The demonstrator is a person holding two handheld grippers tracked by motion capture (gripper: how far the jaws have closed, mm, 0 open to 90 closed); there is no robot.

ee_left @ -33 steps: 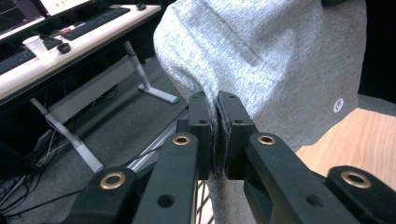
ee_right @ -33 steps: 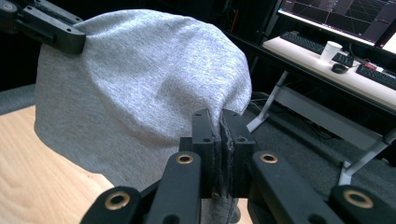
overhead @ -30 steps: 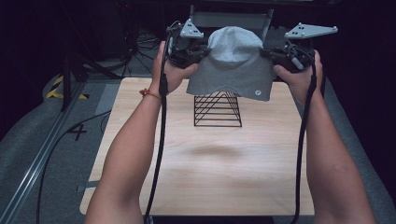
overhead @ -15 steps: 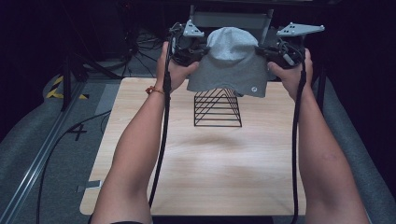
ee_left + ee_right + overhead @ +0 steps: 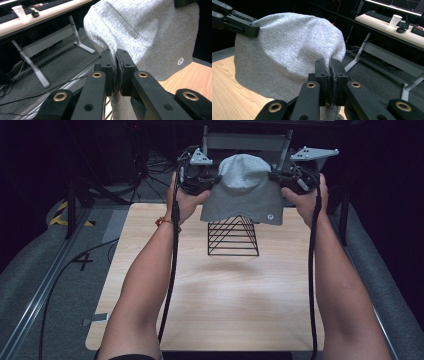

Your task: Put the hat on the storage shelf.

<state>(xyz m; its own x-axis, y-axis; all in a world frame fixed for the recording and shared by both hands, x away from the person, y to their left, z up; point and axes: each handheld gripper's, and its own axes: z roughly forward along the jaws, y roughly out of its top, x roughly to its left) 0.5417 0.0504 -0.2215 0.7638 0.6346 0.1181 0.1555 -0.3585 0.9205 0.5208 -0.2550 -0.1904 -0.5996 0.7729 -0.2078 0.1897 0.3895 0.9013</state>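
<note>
Grey knit hat (image 5: 243, 190), soft heathered jersey with a domed crown and a small round white logo near its hem, held in the air above the far edge of the table (image 5: 220, 295); left tongs (image 5: 200, 182) clenched on the hat's left edge, fabric pinched flat between the black pads (image 5: 124, 67); right tongs (image 5: 290, 179) clenched on its right edge likewise; hem hangs over the top of a black wire rack (image 5: 233, 236), pyramid-shaped with thin horizontal rungs, standing near the table's far edge; table is pale wood-grain, smooth, rectangular; black cables trail along both forearms.
</note>
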